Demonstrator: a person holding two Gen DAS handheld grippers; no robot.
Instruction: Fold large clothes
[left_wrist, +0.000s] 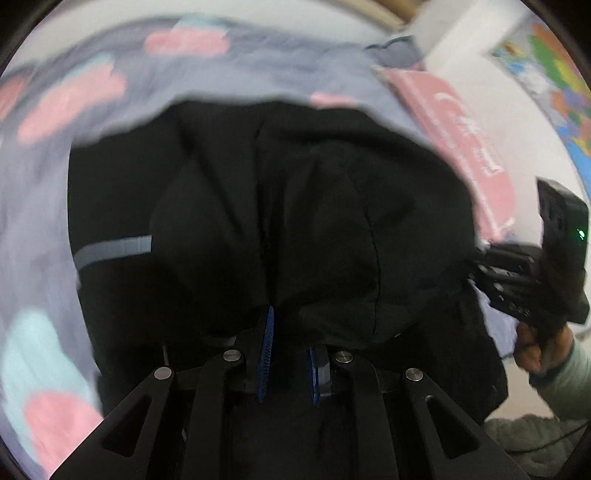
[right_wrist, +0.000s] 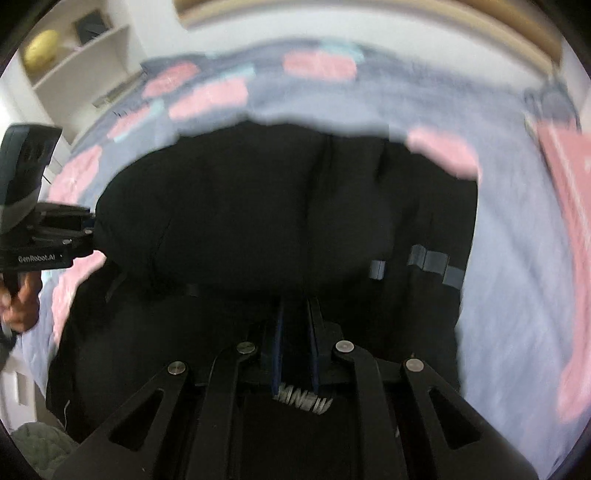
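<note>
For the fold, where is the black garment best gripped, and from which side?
Grip the black garment at its near edge, one corner per gripper, coming from above. It hangs in wide bulging folds over the bed cover, so two spread holds would likely keep the edge straight.

Large black garment (left_wrist: 258, 206) with grey reflective strips — bunched and billowing, lifted at its near edge above the patterned bedspread (left_wrist: 229, 70).

right tongs (right_wrist: 295, 332) gripping black garment (right_wrist: 240, 206), patterned bedspread (right_wrist: 509, 258)

both wrist views close above garment (left_wrist: 258, 206)
</note>
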